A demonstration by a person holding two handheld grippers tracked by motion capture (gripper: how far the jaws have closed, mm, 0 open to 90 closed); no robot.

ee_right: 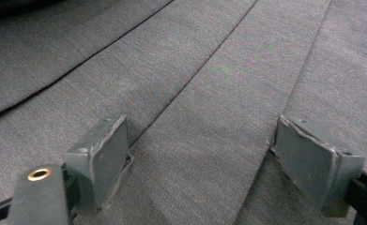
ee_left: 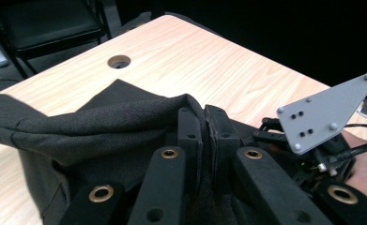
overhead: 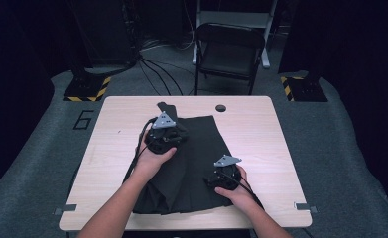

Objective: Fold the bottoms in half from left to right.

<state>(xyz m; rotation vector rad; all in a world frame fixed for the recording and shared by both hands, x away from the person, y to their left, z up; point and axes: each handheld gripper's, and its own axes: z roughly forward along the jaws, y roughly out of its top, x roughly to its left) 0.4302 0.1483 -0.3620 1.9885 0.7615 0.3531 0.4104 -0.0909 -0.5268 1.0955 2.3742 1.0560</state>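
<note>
left gripper (ee_left: 204,123): clamped on cloth (overhead: 196,158) fold
right gripper (ee_right: 204,164): wide, resting on cloth
cloth: mid-table (overhead: 261,129)

A light wooden table (overhead: 261,148) sits in the lower middle of the high view, with a round cable hole (overhead: 220,108) near its far edge. It stands on grey carpet (overhead: 340,148). Above it, at top centre, a dark folding chair (overhead: 228,52) faces the table, and black cables (overhead: 157,74) run across the floor beside it. Yellow-and-black striped base plates (overhead: 87,89) lie at upper left and upper right. The surroundings are black and unlit.
</note>
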